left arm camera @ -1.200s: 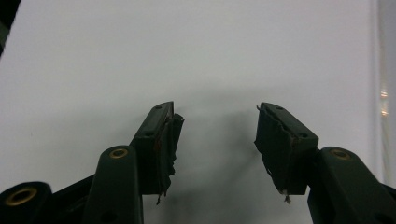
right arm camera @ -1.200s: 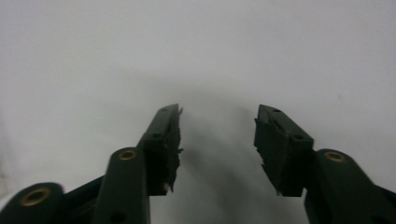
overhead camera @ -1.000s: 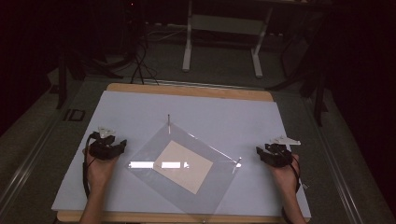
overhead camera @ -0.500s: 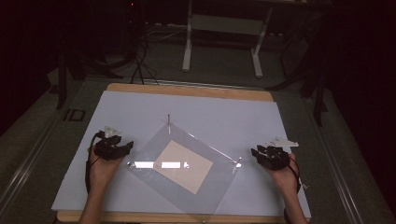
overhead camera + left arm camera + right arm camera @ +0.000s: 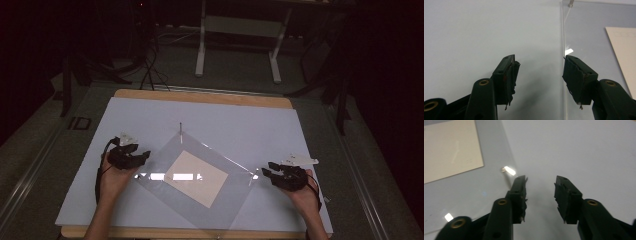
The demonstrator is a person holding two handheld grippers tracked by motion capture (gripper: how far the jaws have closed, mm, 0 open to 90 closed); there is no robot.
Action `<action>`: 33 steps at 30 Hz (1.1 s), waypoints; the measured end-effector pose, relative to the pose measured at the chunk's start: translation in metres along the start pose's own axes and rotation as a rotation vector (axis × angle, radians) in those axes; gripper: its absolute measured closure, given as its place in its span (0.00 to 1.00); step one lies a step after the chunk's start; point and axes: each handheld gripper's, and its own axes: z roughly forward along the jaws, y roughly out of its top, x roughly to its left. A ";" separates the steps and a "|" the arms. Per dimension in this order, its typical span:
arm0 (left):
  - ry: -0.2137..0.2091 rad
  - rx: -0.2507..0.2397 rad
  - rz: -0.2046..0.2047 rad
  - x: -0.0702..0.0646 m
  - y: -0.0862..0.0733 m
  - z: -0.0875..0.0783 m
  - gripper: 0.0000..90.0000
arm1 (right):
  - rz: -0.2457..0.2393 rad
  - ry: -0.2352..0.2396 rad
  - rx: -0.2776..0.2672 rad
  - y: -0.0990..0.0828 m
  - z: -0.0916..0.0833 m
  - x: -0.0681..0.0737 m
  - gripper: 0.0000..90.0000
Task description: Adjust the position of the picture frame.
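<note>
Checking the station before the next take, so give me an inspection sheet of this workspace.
Surface: white sheet over a wooden table.
Job's things: clear panel lying flat at an angle, a tan card under or in it; small posts at its corners.
Clutter: nothing seen.
Grippers: left hand-held gripper open, straddling the panel's edge; right hand-held gripper open at the panel's right corner, nothing between its jaws.
Cables: black cable along the left wrist; more on the floor behind.
Surroundings: dark room, white stand behind the table.

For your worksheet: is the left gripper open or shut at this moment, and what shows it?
Open. In the left gripper view, the left gripper has its jaws standing wide apart, with bare white table between them and the clear sheet's edge by one jaw, not clamped.
</note>
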 end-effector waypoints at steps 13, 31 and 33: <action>-0.044 0.023 0.008 -0.004 0.012 0.010 0.48 | -0.046 0.110 0.023 0.003 0.018 0.015 0.66; -0.170 0.017 0.060 -0.024 0.052 0.046 0.61 | -0.060 0.086 0.025 0.001 0.036 0.022 0.94; -0.171 0.017 0.061 -0.025 0.054 0.048 0.61 | -0.059 0.086 0.025 0.001 0.036 0.022 0.94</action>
